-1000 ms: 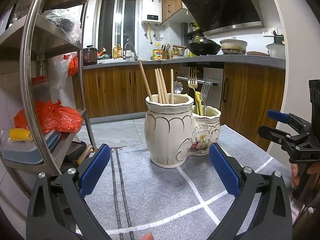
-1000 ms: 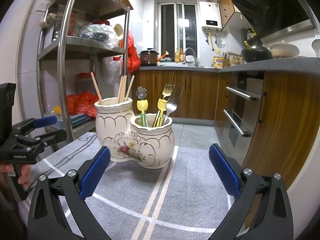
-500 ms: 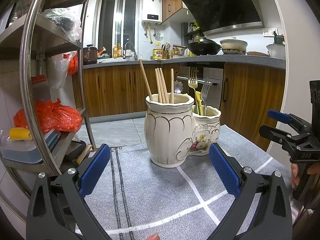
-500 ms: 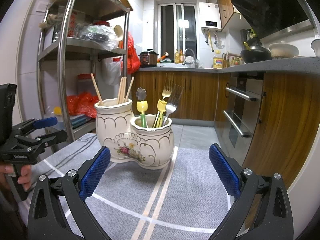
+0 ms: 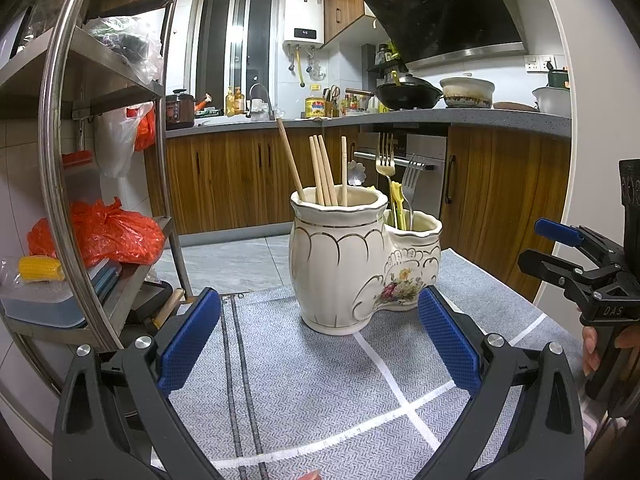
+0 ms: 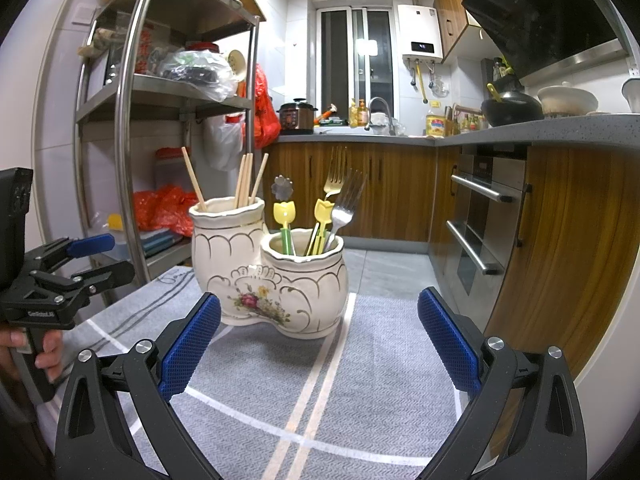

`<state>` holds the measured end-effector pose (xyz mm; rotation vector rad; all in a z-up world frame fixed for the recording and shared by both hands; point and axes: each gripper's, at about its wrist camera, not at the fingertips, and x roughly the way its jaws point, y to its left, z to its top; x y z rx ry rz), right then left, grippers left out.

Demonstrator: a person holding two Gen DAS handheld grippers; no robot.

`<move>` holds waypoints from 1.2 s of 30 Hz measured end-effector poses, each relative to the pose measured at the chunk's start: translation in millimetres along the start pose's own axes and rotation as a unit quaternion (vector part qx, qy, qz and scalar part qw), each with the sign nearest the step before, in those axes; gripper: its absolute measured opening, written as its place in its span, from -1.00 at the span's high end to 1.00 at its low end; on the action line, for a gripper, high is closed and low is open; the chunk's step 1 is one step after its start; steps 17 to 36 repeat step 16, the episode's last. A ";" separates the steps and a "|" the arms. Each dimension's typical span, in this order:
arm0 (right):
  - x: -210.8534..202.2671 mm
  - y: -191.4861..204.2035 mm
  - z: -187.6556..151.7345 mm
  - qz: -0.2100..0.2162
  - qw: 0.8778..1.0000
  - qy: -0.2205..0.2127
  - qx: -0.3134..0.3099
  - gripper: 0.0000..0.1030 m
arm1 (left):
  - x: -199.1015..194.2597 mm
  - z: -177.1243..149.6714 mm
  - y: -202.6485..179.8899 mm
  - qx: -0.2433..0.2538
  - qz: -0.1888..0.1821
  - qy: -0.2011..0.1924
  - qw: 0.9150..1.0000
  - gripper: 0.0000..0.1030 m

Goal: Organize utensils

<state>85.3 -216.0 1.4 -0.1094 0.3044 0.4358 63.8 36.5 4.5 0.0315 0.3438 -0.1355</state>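
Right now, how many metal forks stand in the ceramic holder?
2, both in the lower cup of the cream ceramic double holder: a gold metal fork and, to its right, a silver metal fork. Shorter ones may be hidden inside.

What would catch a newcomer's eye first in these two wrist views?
The cream ceramic double-pot utensil holder with a floral motif stands mid-frame on the grey woven table mat. Its taller pot holds wooden chopsticks; the lower one holds metal forks and yellow tulip-topped utensils. The open blue-padded left gripper and right gripper frame it, both empty.
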 end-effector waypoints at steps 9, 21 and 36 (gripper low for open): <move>0.0 0.0 -0.1 0.000 1.000 0.000 0.000 -0.90 | 0.5 -0.3 0.3 -0.001 0.002 0.000 1.000 -0.89; -0.2 0.0 -0.1 0.000 1.000 0.000 0.000 -0.90 | 1.0 -0.1 2.0 -0.004 0.001 0.004 1.000 -0.89; -0.2 0.0 -0.1 0.000 1.000 0.000 0.000 -0.90 | 1.0 -0.1 2.0 -0.004 0.001 0.004 1.000 -0.89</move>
